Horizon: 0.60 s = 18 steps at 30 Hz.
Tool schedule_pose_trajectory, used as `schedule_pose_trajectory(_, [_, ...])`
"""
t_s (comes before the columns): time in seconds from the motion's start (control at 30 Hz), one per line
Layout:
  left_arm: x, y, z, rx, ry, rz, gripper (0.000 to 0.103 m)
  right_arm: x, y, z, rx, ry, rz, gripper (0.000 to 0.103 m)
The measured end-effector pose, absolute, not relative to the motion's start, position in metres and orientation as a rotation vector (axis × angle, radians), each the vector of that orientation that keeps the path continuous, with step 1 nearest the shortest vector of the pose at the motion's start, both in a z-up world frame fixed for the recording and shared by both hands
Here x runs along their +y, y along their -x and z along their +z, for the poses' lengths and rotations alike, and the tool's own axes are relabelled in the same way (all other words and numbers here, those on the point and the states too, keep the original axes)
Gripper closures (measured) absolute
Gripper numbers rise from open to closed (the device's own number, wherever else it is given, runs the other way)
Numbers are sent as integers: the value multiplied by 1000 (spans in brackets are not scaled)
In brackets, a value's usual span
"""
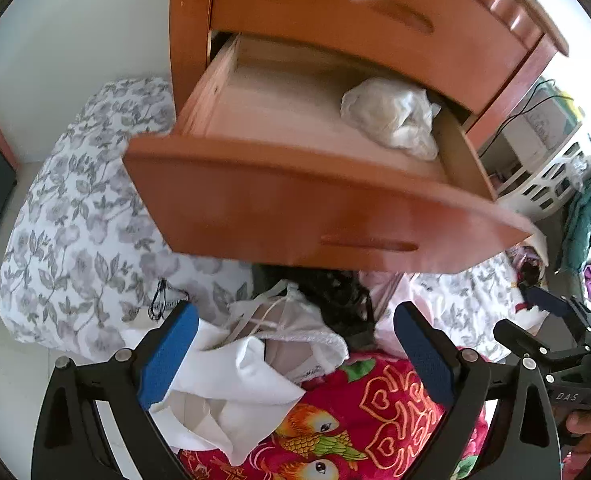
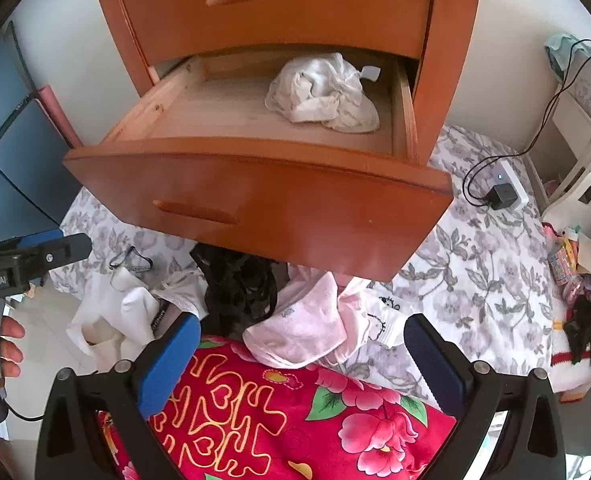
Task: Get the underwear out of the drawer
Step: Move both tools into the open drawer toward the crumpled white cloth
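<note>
Drawer point(image 2: 255, 208): pulled open, wooden floor mostly bare.
Underwear point(image 2: 323, 92): one crumpled white bundle, back right corner inside.
Right tongs point(image 2: 301, 354): spread wide, empty, hovering over pink garment point(image 2: 307, 328) on bed; bundle ahead and above, slightly right.
Left tongs point(image 1: 293, 354): wide open, empty, farther left; right hand judged nearer.

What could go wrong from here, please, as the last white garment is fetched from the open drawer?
1. The white garment lies far back, under the closed upper drawer; a gripper reaching in could knock its front.
2. The garment is crumpled and loose, so the right gripper might pinch only a fold.
3. The open drawer overhangs the clothes pile.
</note>
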<state>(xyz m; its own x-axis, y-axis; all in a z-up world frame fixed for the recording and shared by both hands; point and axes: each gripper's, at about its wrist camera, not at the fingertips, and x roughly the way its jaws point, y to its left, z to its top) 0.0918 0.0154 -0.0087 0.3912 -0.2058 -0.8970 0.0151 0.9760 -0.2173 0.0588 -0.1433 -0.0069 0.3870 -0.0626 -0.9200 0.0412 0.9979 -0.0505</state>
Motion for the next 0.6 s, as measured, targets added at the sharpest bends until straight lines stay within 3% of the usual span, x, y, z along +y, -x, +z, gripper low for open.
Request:
schedule_pose_trajectory(0.37, [17,-111,76,877,156,-215,5,-145,-75,71,971,-13,-30,0])
schedule_pose_trajectory(0.6, [17,-145,94,860,155,-249,5,-156,-110,95,923,-24,-57,0])
